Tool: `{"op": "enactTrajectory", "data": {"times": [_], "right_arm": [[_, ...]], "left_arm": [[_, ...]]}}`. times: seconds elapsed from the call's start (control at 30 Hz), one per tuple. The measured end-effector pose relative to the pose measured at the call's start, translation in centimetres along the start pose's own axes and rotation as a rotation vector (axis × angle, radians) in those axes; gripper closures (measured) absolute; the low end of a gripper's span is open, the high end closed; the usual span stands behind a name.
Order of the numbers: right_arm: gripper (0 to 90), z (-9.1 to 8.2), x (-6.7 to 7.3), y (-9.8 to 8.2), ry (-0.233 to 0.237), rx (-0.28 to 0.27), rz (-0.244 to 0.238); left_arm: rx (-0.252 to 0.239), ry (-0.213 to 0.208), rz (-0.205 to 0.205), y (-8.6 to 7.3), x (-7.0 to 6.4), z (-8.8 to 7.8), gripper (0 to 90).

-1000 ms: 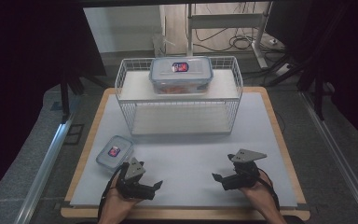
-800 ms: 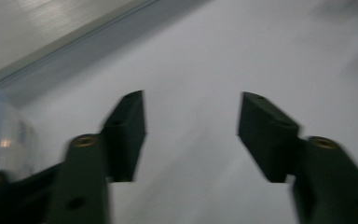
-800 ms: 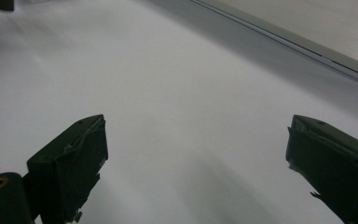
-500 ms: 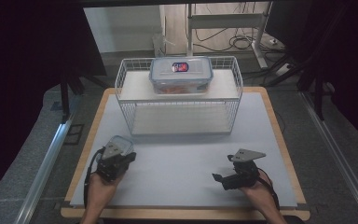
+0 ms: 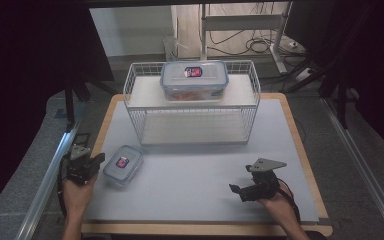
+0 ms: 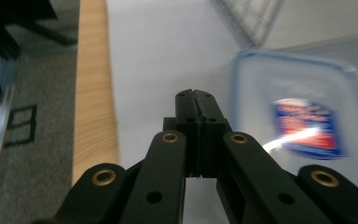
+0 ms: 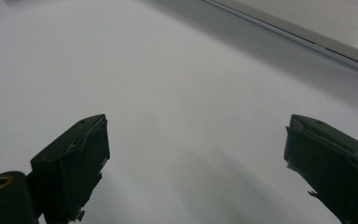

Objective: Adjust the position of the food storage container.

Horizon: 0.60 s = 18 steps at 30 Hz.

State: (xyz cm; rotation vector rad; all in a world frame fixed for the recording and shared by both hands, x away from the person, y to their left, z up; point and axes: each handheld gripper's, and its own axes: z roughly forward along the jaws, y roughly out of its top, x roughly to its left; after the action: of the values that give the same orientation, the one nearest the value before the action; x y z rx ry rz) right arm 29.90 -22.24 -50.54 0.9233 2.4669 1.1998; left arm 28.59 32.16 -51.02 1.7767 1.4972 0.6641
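A small clear container with a blue-rimmed lid and a red label (image 5: pixel 123 164) lies on the grey mat (image 5: pixel 195 170) near the front left. My left gripper (image 5: pixel 96 159) sits just left of it at the mat's left edge, jaws shut with nothing between them. In the left gripper view the shut tips (image 6: pixel 195 94) point past the blurred container (image 6: pixel 303 116) on their right. My right gripper (image 5: pixel 240 184) rests at the front right, jaws wide open over bare mat. Its two pads (image 7: pixel 77 158) stand far apart around the gripper's middle (image 7: pixel 196 154). A larger lidded container (image 5: pixel 194 80) sits on top of the wire rack (image 5: pixel 140 107).
The white wire rack stands at the back middle of the mat, with an open shelf below. The wooden table edge (image 5: pixel 105 125) runs along the left, with a metal rail (image 5: pixel 45 190) and grey floor beyond. Cables lie on the floor behind the rack.
My left hand has swept left from the front of the mat, past the small container, to the left edge, and its jaws have gone from open to shut. The right gripper stayed put.
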Motion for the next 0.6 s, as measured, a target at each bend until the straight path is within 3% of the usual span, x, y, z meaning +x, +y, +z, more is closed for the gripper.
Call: {"op": "enactTrajectory", "data": {"times": [0.13,0.2,0.33,0.4,0.6], "right_arm": [[6.5,0.2,0.1,0.0,0.005,0.005,-0.006],[6.5,0.2,0.2,0.0,0.006,0.008,-0.011],[6.5,0.2,0.2,0.0,0.004,0.01,-0.011],[6.5,0.1,0.1,0.0,0.003,0.008,-0.008],[6.5,0.1,0.0,0.0,0.003,0.007,-0.01]], "left_arm": [[0.055,-0.02,-0.039,-0.5,1.4,1.7,89.9],[0.088,-0.07,-0.048,-0.7,1.3,2.6,89.9],[0.116,-0.08,-0.014,-0.5,0.5,2.8,89.9],[0.115,-0.112,-0.027,-0.5,0.2,2.8,89.9],[0.135,-0.197,0.014,-0.3,-2.7,2.9,89.9]]}}
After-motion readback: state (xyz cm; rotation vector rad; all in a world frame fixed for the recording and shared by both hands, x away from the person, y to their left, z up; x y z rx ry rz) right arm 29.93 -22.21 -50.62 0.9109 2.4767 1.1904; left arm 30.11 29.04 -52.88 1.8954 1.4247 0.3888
